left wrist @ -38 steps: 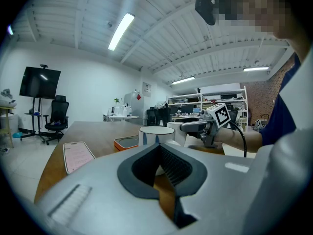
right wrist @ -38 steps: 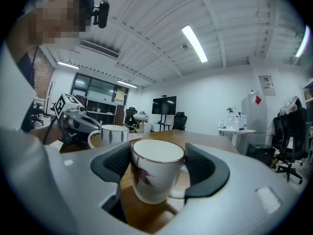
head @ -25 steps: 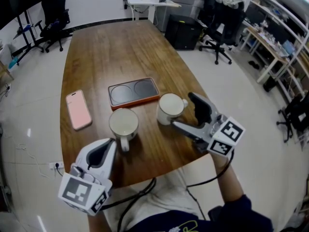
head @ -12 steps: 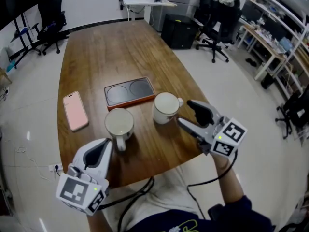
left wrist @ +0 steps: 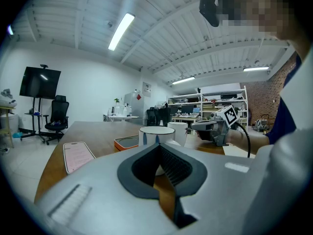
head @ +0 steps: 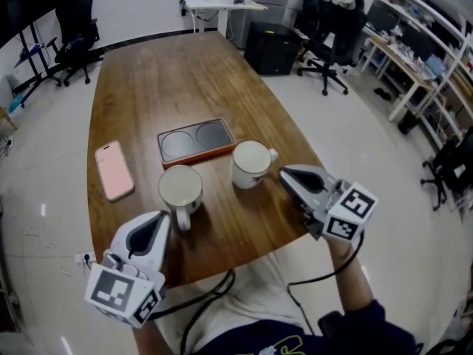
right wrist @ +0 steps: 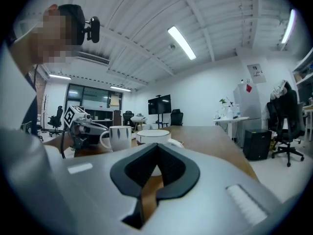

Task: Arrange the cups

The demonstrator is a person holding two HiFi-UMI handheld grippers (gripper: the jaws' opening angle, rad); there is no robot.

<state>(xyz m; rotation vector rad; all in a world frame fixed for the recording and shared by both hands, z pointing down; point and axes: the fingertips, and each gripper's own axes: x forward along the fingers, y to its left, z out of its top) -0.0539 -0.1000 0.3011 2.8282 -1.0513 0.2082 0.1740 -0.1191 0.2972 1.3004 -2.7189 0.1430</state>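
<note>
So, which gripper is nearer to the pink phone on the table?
Left. The left gripper is near the table's front edge, a little right of the pink phone. The right gripper, jaws just closed on nothing, is beyond the left cup and right cup.

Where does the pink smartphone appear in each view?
Head view: pink smartphone lies near the wooden table's left edge.
Left gripper view: lower left, flat on the table.
Right gripper view: not in it.
Shared landmark: the white ceramic mug nearest the phone.
</note>
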